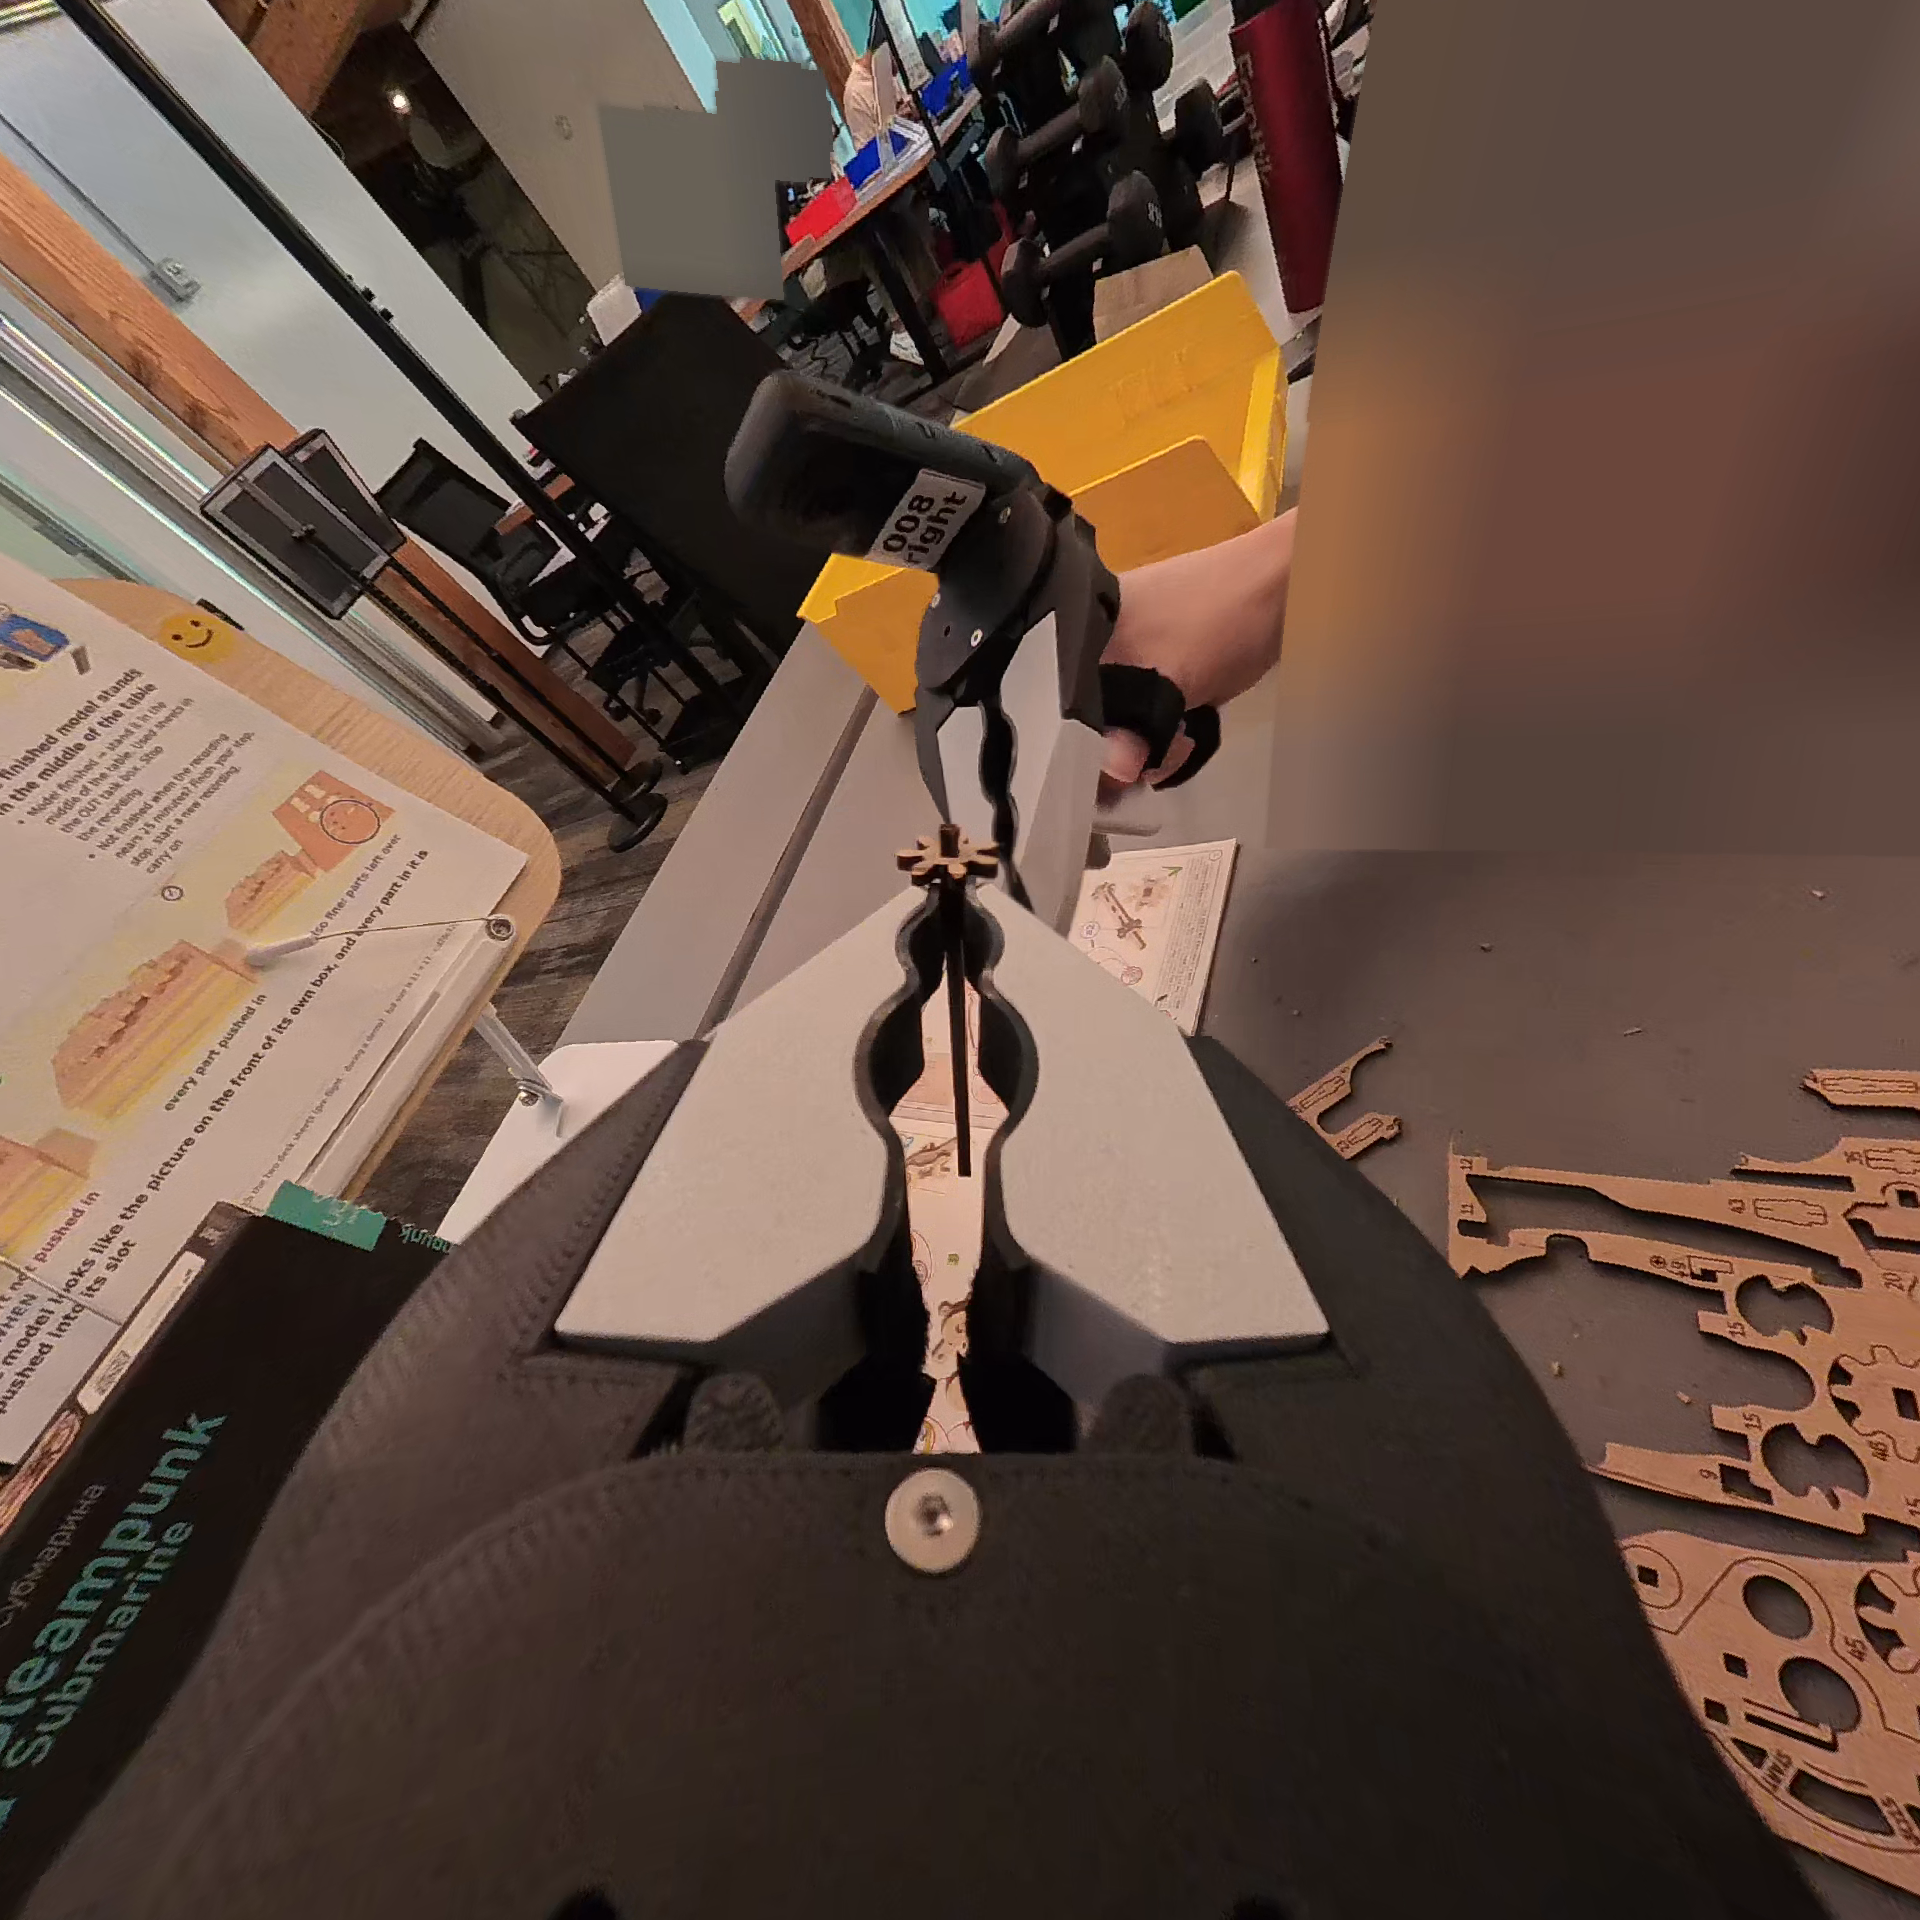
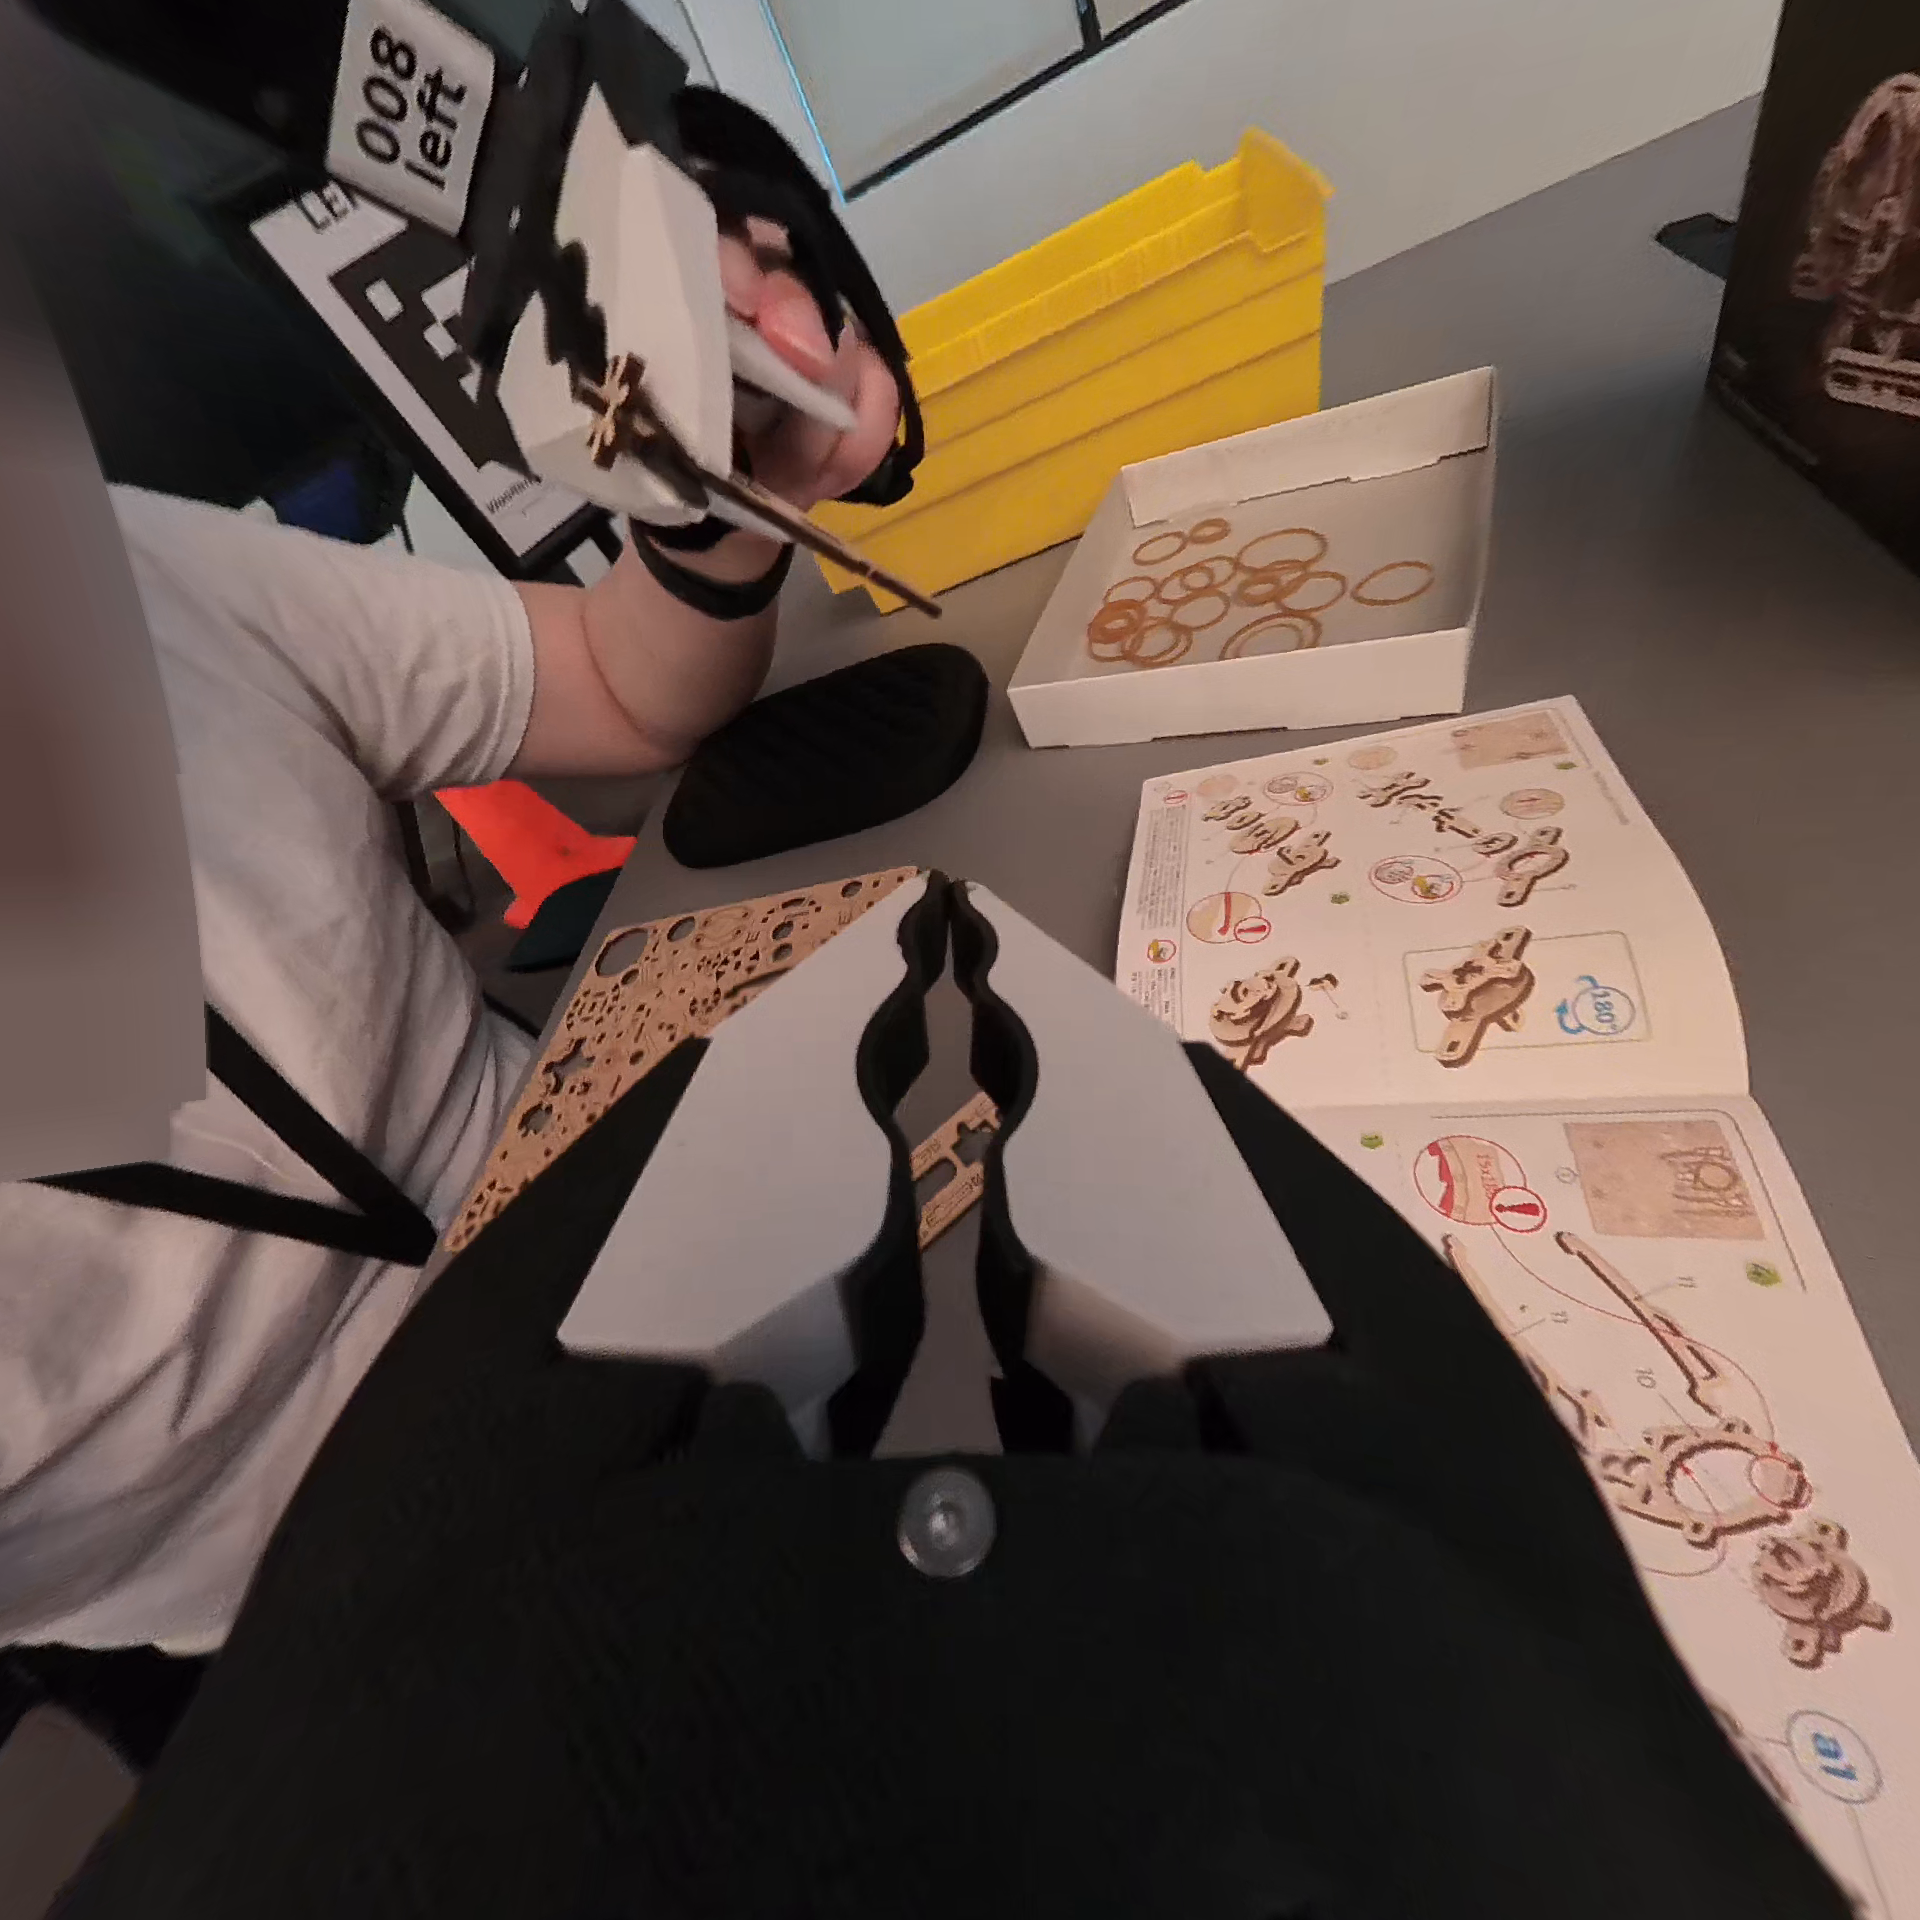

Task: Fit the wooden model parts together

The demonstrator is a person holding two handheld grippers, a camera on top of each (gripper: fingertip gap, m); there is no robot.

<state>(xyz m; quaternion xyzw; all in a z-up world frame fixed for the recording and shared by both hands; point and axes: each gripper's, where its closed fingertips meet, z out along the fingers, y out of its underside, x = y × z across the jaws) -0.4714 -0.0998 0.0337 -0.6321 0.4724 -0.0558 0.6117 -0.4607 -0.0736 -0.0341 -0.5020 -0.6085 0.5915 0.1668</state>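
Observation:
My left gripper is shut on a thin wooden axle that carries a small wooden gear just past the fingertips. It is held up above the grey table. The right wrist view shows the same gear and axle in the left gripper at the upper left, with the axle pointing down to the right. My right gripper is shut and empty, low over a laser-cut wooden sheet. In the left wrist view the right gripper hangs just beyond the gear.
A yellow bin and a white tray of rubber bands stand at the back. An instruction sheet lies to the right, with a black oval pad nearby. More cut-out wooden sheets lie on the table, and a dark kit box stands at the left. Some 8 cm of space lies between my two pairs of fingers.

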